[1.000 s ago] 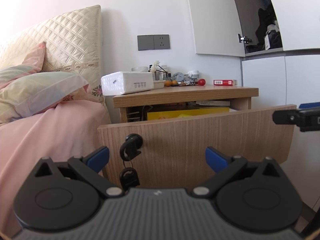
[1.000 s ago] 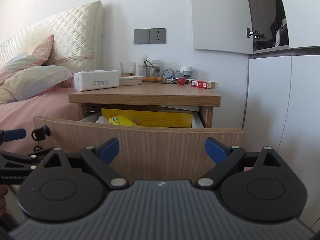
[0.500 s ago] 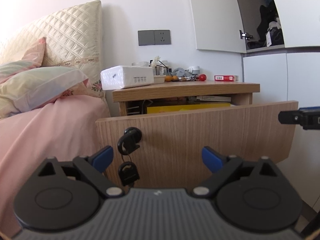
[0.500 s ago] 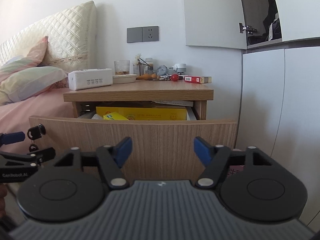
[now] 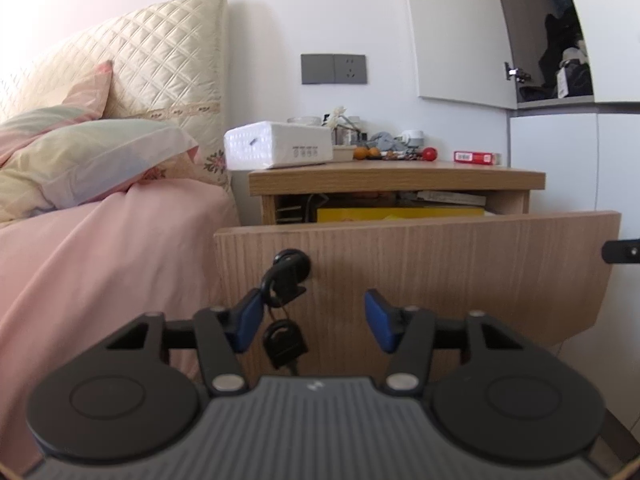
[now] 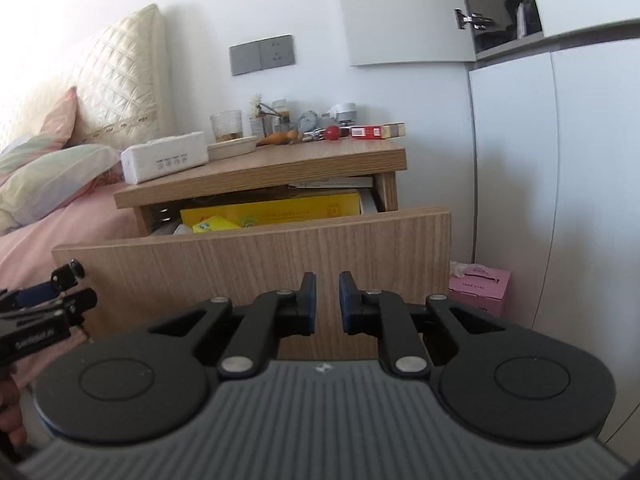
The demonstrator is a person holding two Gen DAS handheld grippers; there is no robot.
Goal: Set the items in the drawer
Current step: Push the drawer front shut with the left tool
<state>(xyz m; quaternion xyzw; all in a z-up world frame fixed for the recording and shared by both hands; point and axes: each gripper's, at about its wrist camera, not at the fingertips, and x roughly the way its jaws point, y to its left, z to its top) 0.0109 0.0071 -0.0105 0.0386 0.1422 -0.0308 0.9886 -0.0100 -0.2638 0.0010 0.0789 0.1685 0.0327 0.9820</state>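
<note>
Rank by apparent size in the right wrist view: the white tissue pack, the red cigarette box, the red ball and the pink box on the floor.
1. White tissue pack
2. Pink box, nearer the camera, so its rank is unsure
3. Red cigarette box
4. Red ball

A nightstand (image 6: 280,168) stands against the wall, with a bed (image 5: 100,248) at its 9 o'clock and a wardrobe (image 6: 560,160) at its 3 o'clock. Its drawer (image 6: 256,264) is pulled out toward 6 o'clock, holding a flat box (image 6: 280,212). Keys (image 5: 285,276) hang at the drawer front's 9 o'clock end. A tissue pack (image 6: 164,162) lies on top at 9 o'clock, with a small carton (image 6: 378,131) at 3 o'clock.
</note>
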